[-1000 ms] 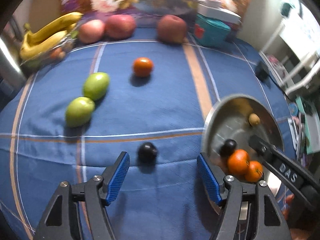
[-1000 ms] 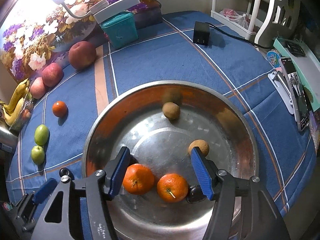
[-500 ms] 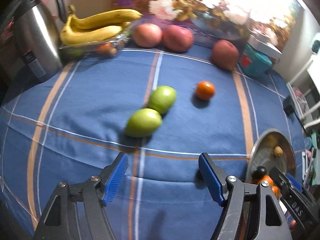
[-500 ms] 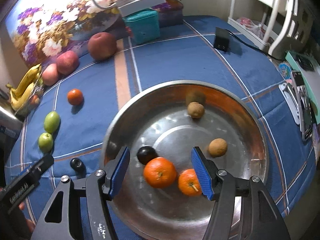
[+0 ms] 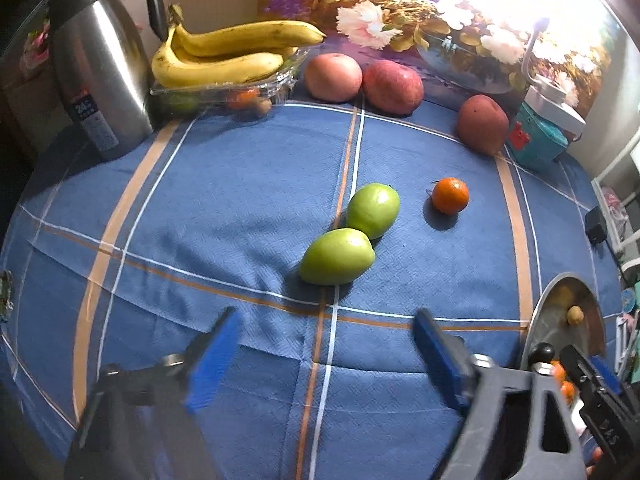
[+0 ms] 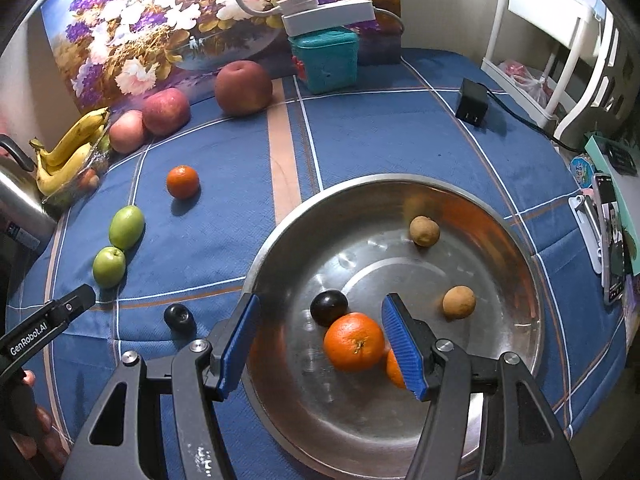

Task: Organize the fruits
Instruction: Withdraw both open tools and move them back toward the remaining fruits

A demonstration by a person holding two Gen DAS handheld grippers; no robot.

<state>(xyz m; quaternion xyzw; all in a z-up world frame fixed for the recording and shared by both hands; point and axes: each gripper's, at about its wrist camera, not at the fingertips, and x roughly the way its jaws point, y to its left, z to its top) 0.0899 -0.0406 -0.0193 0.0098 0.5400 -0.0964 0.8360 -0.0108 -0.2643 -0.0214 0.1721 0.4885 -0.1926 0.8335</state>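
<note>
A steel bowl (image 6: 520,240) on the blue cloth holds two oranges (image 6: 354,342), a dark plum (image 6: 329,307) and two small brown fruits (image 6: 459,302). My right gripper (image 6: 320,344) is open and empty above the bowl's near rim. My left gripper (image 5: 324,356) is open and empty, just short of two green fruits (image 5: 338,262) that touch each other. A small orange (image 5: 450,195) lies right of them. A second dark plum (image 6: 180,317) lies on the cloth left of the bowl, hidden from the left wrist view.
Three red apples (image 5: 394,86) line the back by a flower picture. Bananas (image 5: 224,60) sit on a clear tray beside a steel kettle (image 5: 100,72). A teal box (image 6: 326,60), a black adapter (image 6: 472,106) and phones (image 6: 608,240) lie to the right.
My left gripper has swung left, away from the dark plum and the bowl, and now faces the two green fruits. My right gripper has drawn back left over the bowl's near rim.
</note>
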